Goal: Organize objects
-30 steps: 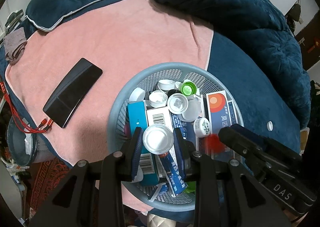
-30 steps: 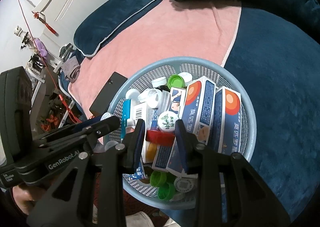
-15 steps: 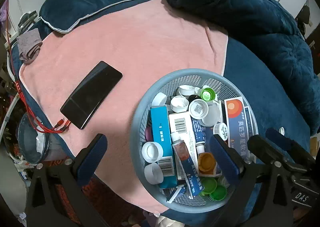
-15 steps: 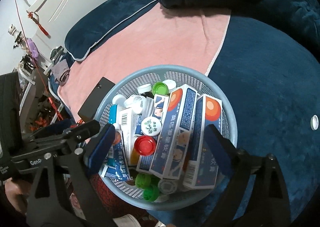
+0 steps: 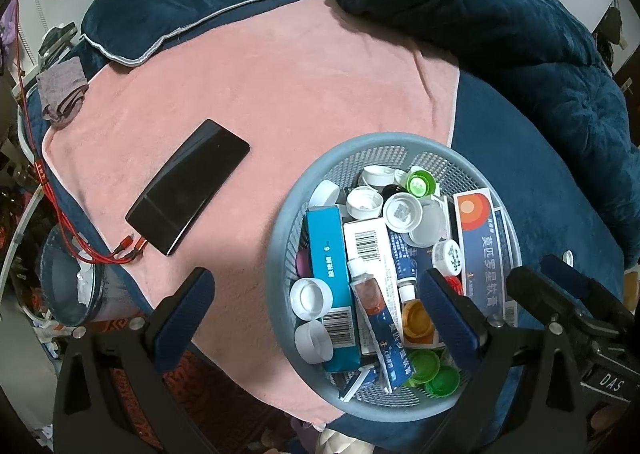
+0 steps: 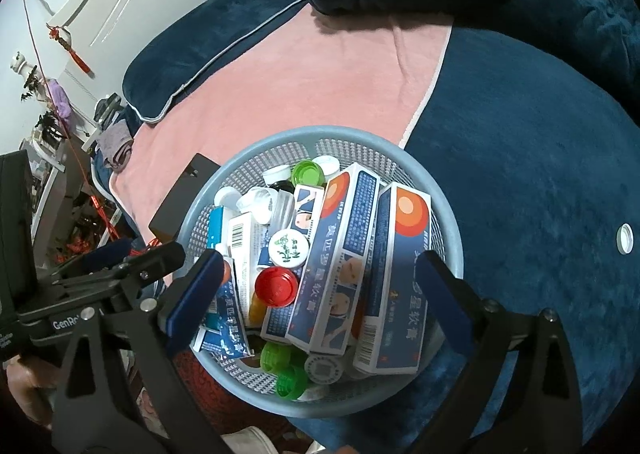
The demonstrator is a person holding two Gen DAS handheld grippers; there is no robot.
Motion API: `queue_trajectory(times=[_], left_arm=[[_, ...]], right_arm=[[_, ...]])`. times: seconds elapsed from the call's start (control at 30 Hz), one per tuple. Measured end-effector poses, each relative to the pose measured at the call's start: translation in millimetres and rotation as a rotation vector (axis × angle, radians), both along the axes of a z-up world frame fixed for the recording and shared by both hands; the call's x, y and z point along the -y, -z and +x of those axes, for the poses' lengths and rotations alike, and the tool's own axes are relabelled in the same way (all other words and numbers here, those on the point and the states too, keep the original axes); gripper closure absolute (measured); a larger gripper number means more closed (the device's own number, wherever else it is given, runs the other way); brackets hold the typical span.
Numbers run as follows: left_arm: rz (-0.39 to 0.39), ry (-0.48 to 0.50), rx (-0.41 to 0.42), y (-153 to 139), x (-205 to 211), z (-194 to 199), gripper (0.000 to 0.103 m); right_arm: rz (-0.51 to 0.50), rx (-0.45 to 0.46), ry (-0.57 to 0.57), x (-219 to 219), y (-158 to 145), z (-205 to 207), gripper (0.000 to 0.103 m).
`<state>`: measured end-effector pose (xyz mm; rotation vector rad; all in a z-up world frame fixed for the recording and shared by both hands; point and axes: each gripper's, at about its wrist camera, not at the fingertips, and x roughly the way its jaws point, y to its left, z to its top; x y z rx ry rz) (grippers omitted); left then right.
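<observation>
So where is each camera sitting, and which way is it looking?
Left wrist: rides the left gripper, looking down at the blue basket and phone; its open jaws and the right gripper show.
Right wrist: rides the right gripper, looking down into the basket from the other side; open jaws, left gripper and a hand show.
Both share the basket and pink towel.

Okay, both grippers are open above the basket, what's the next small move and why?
Probably swing the right gripper toward the stray white cap on the blue blanket: it is the one small item lying outside the basket, and it lies on that gripper's side.
</observation>
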<state>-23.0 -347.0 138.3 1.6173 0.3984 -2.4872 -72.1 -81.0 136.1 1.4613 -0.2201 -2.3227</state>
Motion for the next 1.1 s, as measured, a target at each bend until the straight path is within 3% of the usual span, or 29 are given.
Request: queue_trajectory(times=[0.83, 1.0, 1.1], left_arm=[[-0.007, 0.008, -0.019, -5, -6, 7, 0.001], [0.006, 0.008, -0.059, -11, -10, 13, 0.001], [0.053, -0.002, -0.073, -12, -13, 17, 0.002]], right_arm=[[0.006, 0.003, 0.005, -3, 1, 1, 0.005], [0.005, 0.000, 0.007, -5, 2, 3, 0.005], [0.002, -0.006, 0.013, -9, 1, 7, 0.005]])
